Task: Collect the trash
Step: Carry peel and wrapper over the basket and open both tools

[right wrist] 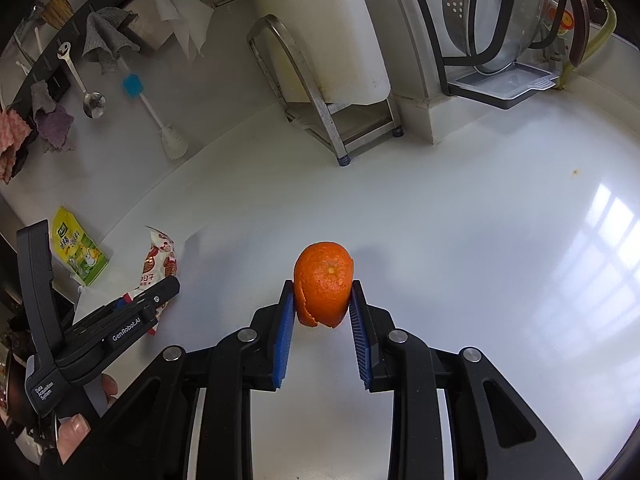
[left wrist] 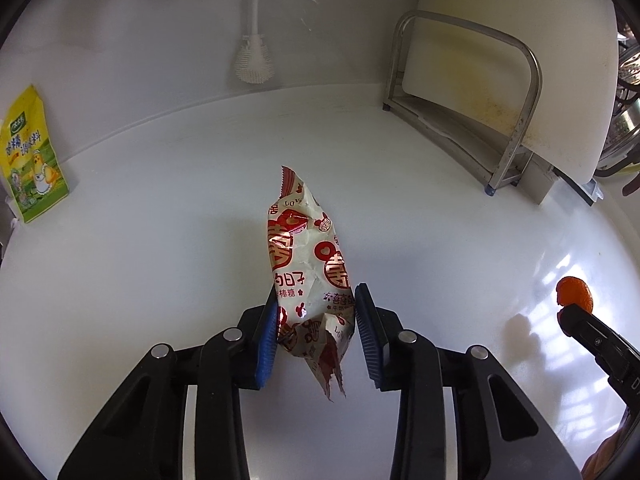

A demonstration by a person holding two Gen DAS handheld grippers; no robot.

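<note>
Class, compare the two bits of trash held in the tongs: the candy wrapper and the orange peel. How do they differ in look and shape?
The candy wrapper is white with red printed characters; the orange peel is plain orange and dimpled. The wrapper is long, creased and flattened, with jagged ends, while the peel is rounded like a hollow shell with a torn lower edge. The wrapper sits in the left tongs, the peel in the right tongs. Both are pinched between blue pads above the white counter.

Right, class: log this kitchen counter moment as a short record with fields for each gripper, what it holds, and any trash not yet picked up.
left gripper: shut on the candy wrapper, red and white, crumpled
right gripper: shut on the orange peel
trash left on counter: yellow-green packet, by the wall
surface: white counter
nearby: cutting board in a metal rack
</note>
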